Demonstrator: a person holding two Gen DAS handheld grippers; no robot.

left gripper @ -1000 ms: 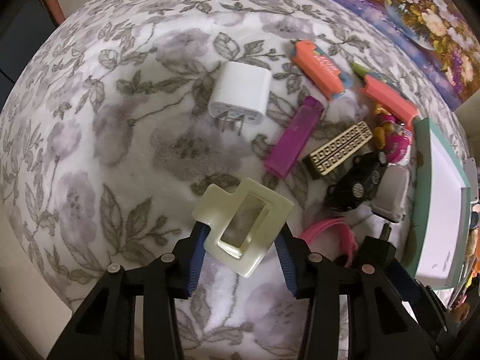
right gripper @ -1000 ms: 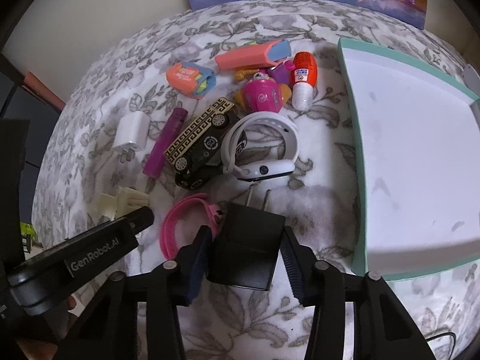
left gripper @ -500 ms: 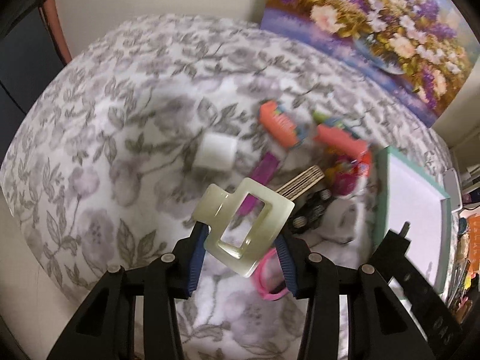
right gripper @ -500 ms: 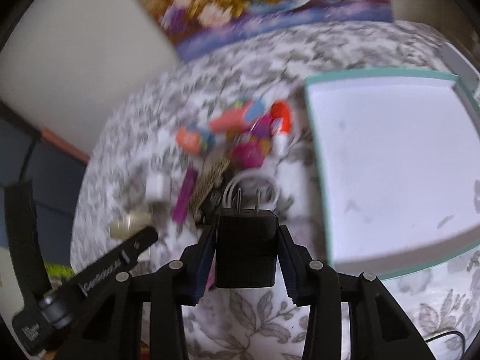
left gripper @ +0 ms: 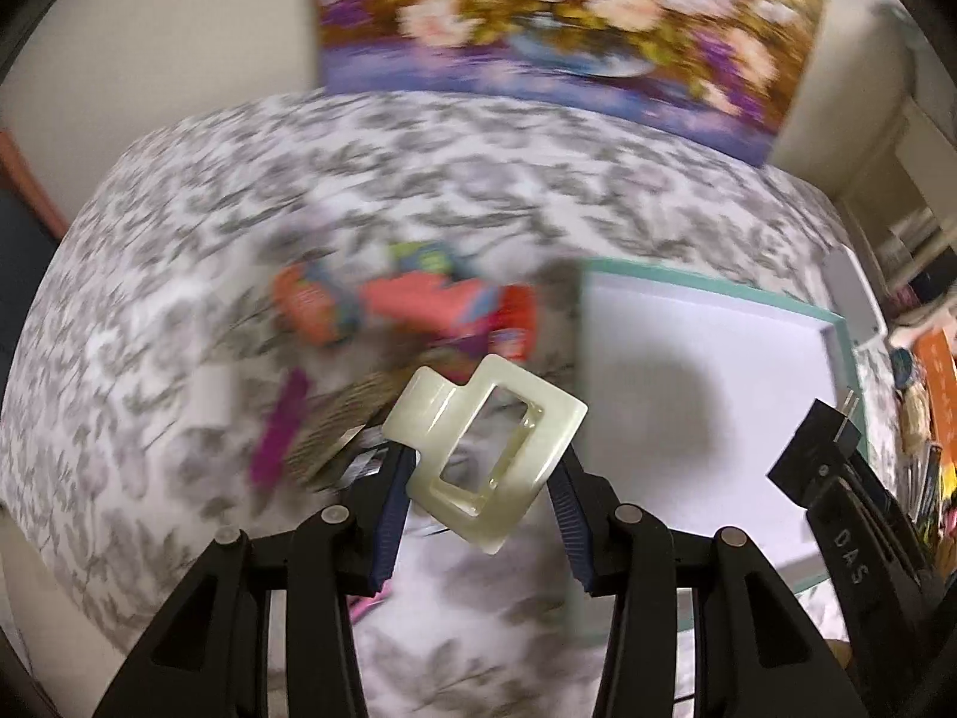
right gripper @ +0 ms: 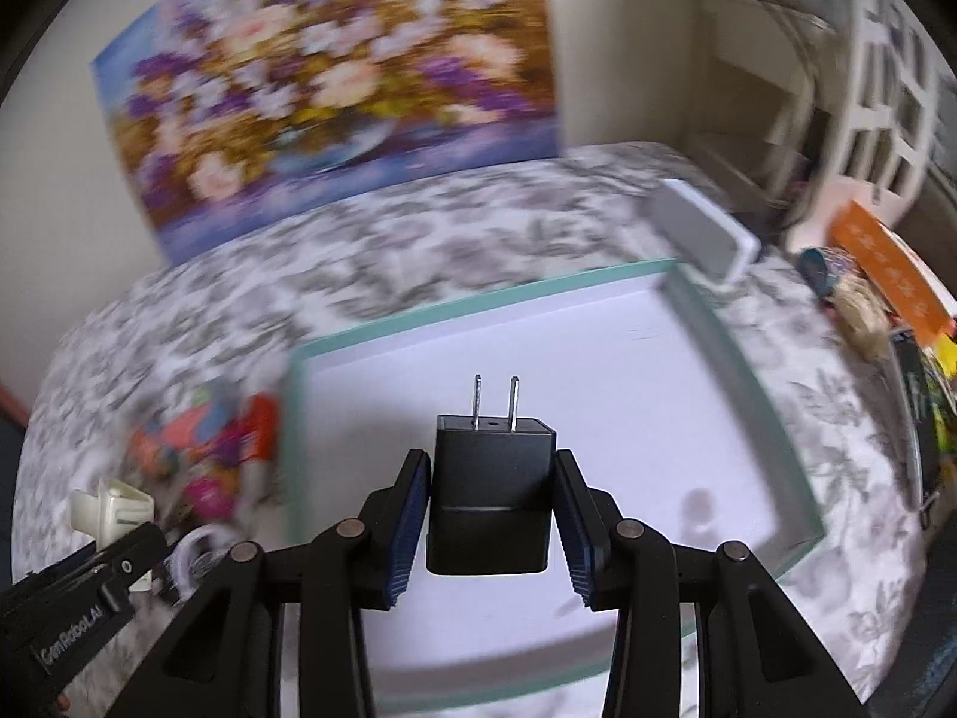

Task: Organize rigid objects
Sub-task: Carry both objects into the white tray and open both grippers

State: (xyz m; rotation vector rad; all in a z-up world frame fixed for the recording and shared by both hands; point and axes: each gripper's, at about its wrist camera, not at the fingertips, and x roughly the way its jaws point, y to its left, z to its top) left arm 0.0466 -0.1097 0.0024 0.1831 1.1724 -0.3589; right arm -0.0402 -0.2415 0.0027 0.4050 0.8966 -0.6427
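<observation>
My left gripper (left gripper: 481,475) is shut on a pale yellow-green hair claw clip (left gripper: 485,452) and holds it in the air, near the left edge of a white tray with a teal rim (left gripper: 706,290). My right gripper (right gripper: 491,478) is shut on a black plug adapter (right gripper: 490,493), prongs pointing forward, held above the tray (right gripper: 478,308). The right gripper with the adapter also shows at the right of the left wrist view (left gripper: 816,449). The pile of small objects (left gripper: 407,311) lies blurred on the floral cloth left of the tray.
A flower painting (right gripper: 335,90) leans on the wall behind the table. A grey and white box (right gripper: 700,233) sits at the tray's far right corner. Books and clutter (right gripper: 885,275) lie to the right. The pile holds orange, pink and purple items (right gripper: 203,449).
Both grippers have risen from the cloth and swung right toward the tray, each still holding its object. The right gripper now hangs over the tray; the views are motion-blurred.
</observation>
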